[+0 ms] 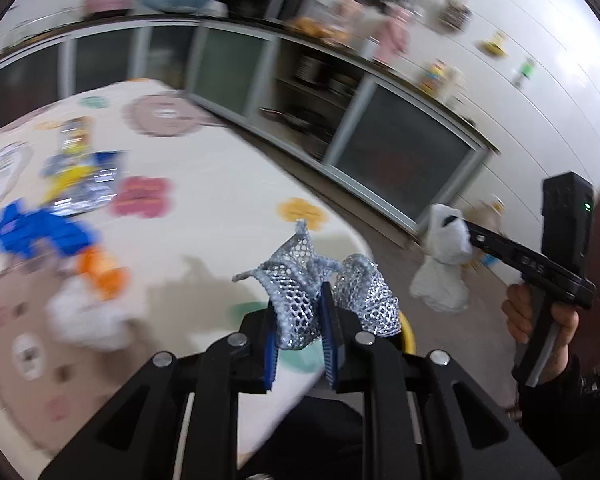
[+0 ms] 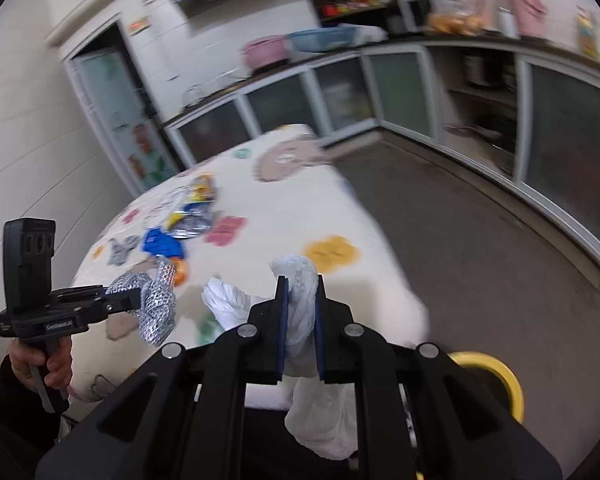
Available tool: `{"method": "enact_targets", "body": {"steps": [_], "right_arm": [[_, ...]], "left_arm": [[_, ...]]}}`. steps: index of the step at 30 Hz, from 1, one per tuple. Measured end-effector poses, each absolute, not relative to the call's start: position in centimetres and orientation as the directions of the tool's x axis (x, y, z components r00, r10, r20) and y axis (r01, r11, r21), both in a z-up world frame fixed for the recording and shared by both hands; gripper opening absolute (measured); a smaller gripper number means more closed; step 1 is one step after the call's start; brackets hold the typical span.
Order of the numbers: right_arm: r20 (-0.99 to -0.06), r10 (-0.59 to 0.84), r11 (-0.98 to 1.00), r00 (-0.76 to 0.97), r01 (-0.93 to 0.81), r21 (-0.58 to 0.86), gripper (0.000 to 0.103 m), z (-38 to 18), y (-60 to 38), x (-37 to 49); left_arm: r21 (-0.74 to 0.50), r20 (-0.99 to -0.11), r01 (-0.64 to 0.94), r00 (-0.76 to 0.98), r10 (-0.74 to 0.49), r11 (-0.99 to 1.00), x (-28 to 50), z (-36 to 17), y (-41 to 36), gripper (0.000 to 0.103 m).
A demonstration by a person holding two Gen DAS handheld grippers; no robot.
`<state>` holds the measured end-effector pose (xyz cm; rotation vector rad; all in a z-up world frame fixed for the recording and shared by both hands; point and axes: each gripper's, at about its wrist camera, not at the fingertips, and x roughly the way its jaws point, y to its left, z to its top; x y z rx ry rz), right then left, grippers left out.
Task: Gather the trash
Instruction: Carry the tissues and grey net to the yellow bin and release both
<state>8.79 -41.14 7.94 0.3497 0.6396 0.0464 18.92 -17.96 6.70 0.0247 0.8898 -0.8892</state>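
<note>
Trash split three ways: silver mesh scrap point(image 1: 300, 292) pinched in left gripper point(image 1: 300, 344), white tissue wad point(image 2: 302, 312) pinched in right gripper point(image 2: 300, 328), rest on table point(image 1: 220, 200).

Left jaws pressed together on mesh; scrap sticks up and forward past the pads, second lobe flopping right. Same scrap visible from right wrist view point(image 2: 156, 300), hanging off left gripper point(image 2: 134, 300).

Right jaws pressed together on tissue; long axis runs along the fingers, tail drooping below the jaws. From left wrist view, tissue point(image 1: 446, 260) dangles off right gripper point(image 1: 466, 234), off past the table edge over the floor.

Remaining on table: blue wrapper point(image 1: 36, 232), orange piece point(image 1: 104, 272), white crumpled paper point(image 1: 84, 320), yellow-blue foil packet point(image 1: 80, 176). All up-left of left gripper, so left hand nearer to them.

Yellow-rimmed bin point(image 2: 496, 376) low right, just beside right gripper and below table edge; sliver of rim point(image 1: 408, 332) also seen behind mesh. Likely drop target, judging by position. Right gripper nearer to it; left needs to swing right and down.

Writing: lettering on both gripper bodies, too blurred to read. Packet print unreadable, motion blur.
</note>
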Motion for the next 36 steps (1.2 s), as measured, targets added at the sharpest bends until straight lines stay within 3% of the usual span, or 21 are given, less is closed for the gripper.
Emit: {"method": "enact_targets", "body": {"steps": [9,25,28,29,30,32,33,36], "right_arm": [[-0.660,0.003,0.880,0.752,0.311,0.358,0.011,2.2,-49.7,3.4],[-0.780,0.027,0.743,0.625,0.509,0.434,0.011,-8.6,-57.0,3.0],[-0.788,0.032,0.711,0.614,0.541,0.450,0.013,-9.6,-58.1,2.5],[-0.790,0.043,0.694,0.612,0.550,0.464,0.014,-10.1,-58.5,2.3],[-0.792,0.047,0.686,0.608,0.557,0.469,0.019,-10.3,-58.7,2.2],[-0.802,0.049,0.670,0.596,0.575,0.469,0.043,-11.0,-59.4,1.8],[-0.801,0.041,0.663,0.598,0.583,0.470,0.063,-11.1,-59.6,1.5],[-0.807,0.014,0.647,0.590,0.610,0.457,0.066,-11.3,-60.1,0.7]], "left_arm": [[-0.303,-0.737,0.827,0.111,-0.667,0.473,15.7,4.1,-31.5,0.016],[-0.261,-0.832,0.885,-0.003,-0.555,0.385,13.6,-1.4,-44.3,0.018],[-0.264,-0.834,0.882,-0.005,-0.552,0.391,13.6,-1.5,-44.9,0.033],[-0.268,-0.833,0.879,-0.006,-0.554,0.394,13.6,-1.4,-45.0,0.043],[-0.276,-0.829,0.878,-0.011,-0.559,0.392,13.6,-1.3,-44.8,0.054],[-0.294,-0.820,0.870,-0.016,-0.572,0.396,13.6,-1.0,-44.7,0.066],[-0.298,-0.818,0.868,-0.018,-0.575,0.396,13.6,-0.9,-44.6,0.073],[-0.314,-0.812,0.858,-0.021,-0.583,0.407,13.7,-0.6,-44.0,0.078]]}}
